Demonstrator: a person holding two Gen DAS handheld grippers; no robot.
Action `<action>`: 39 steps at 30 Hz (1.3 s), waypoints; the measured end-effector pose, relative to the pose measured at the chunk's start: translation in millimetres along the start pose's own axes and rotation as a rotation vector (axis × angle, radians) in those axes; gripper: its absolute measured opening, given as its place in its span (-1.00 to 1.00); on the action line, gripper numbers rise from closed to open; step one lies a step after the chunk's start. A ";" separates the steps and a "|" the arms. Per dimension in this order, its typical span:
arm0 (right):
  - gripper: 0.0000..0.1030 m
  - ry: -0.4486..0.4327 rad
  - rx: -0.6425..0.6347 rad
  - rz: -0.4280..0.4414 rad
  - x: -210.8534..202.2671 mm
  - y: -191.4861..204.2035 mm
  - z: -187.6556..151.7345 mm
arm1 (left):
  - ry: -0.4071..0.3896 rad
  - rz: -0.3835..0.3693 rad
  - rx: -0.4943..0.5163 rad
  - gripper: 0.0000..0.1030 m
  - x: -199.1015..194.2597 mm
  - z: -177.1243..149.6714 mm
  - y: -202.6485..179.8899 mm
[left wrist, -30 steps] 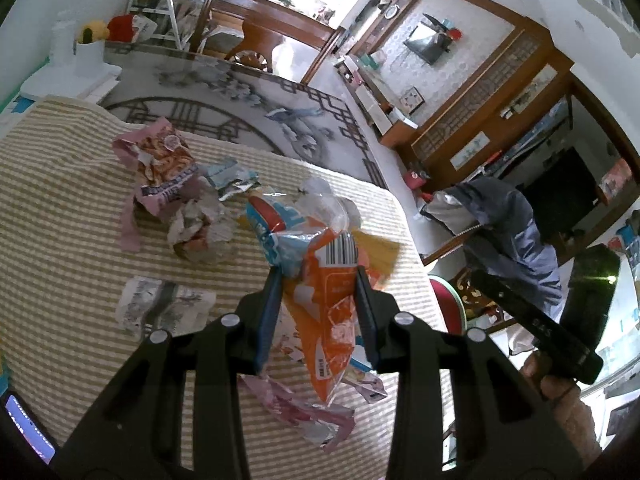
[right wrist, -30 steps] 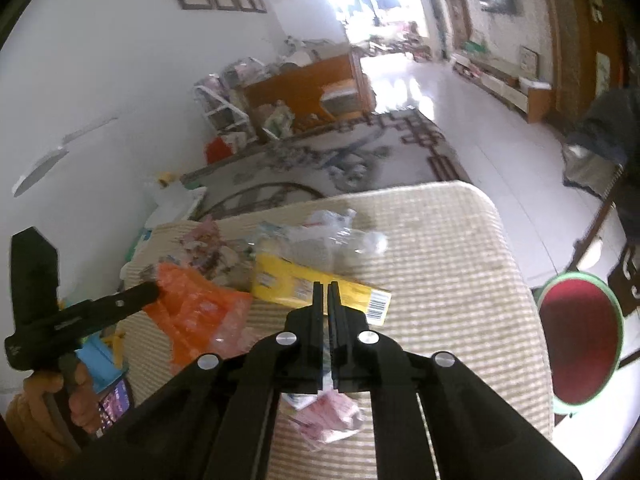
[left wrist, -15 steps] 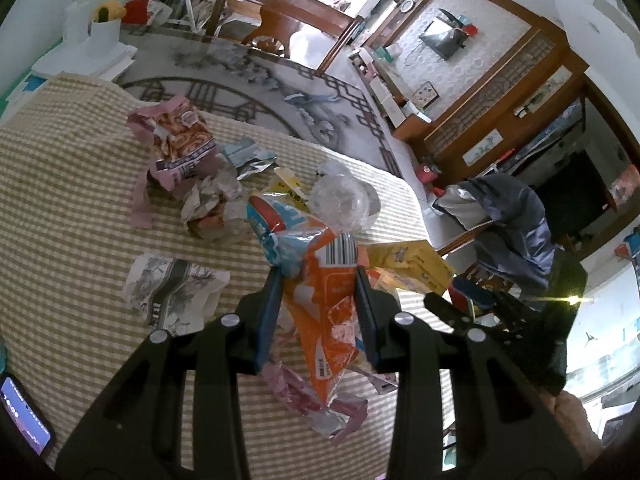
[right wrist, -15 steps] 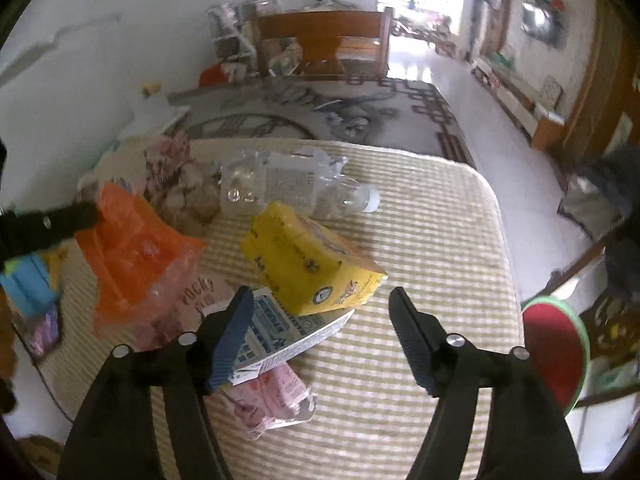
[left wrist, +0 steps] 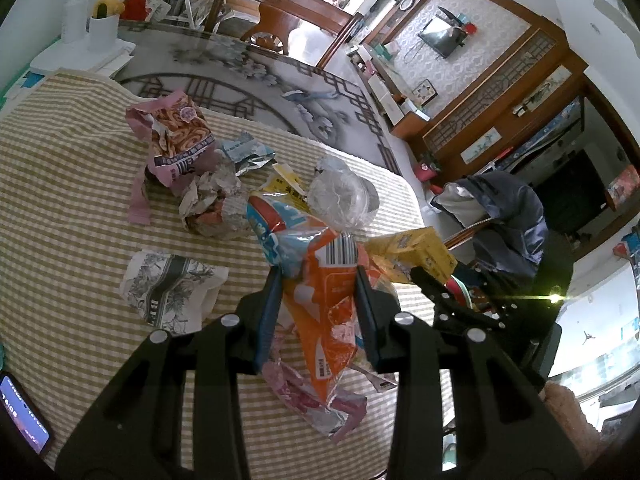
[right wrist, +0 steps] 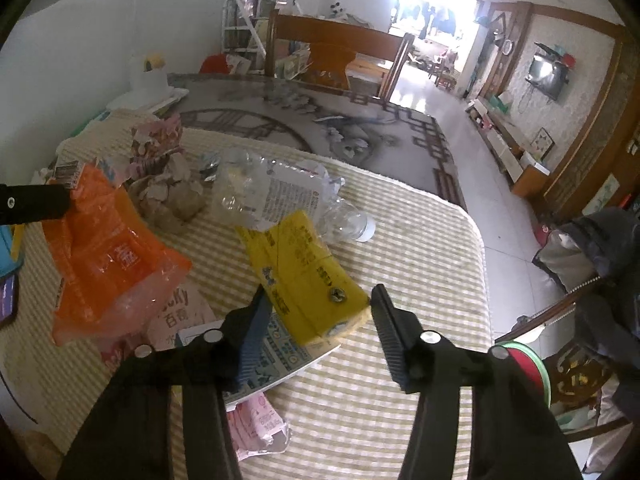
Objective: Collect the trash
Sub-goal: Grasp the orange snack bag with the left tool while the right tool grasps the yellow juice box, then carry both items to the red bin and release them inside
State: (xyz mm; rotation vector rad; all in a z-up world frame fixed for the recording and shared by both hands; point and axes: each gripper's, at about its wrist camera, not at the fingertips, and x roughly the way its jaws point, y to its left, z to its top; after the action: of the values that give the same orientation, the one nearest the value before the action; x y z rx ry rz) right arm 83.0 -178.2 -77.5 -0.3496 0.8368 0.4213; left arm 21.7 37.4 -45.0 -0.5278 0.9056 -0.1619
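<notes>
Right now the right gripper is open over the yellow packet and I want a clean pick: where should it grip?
Probably the near puffed end of the yellow packet, from above; that end already lies between the right gripper fingers, clear of the bottle.

We see a beige-and-white checked tablecloth (right wrist: 400, 248) under an orange wrapper (left wrist: 328, 304) with a black-and-white barcode, a yellow packet (right wrist: 304, 280) beside it, and a pink-and-brown swirl-printed bag (left wrist: 176, 140) beyond.

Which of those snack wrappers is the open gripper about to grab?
The yellow packet, lying between the right gripper's spread fingers. The orange bag is already pinched by the left gripper; the pink wrapper lies farther back.
</notes>
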 end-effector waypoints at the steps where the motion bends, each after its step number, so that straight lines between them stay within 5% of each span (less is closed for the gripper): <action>1: -0.13 -0.005 0.011 0.000 -3.3 -1.4 0.1 | -0.001 -0.001 -0.001 -0.33 -0.1 0.1 -0.1; 11: -0.18 -0.090 0.165 -0.031 -50.1 -32.3 3.6 | -0.018 -0.035 0.015 -0.33 -3.5 4.3 -11.7; 25: -0.19 -0.092 0.314 -0.094 -76.7 -77.3 -24.3 | 0.014 -0.098 0.079 -0.33 12.2 1.5 -51.6; 39: -0.20 -0.087 0.403 -0.145 -91.6 -172.8 -66.5 | 0.057 -0.143 0.135 -0.33 64.2 -8.5 -141.3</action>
State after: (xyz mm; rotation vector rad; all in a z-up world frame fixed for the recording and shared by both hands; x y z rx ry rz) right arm 70.5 -377.7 -25.3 -0.0171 0.7845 0.1259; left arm 66.4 -110.0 -23.9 -0.4640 0.9058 -0.3665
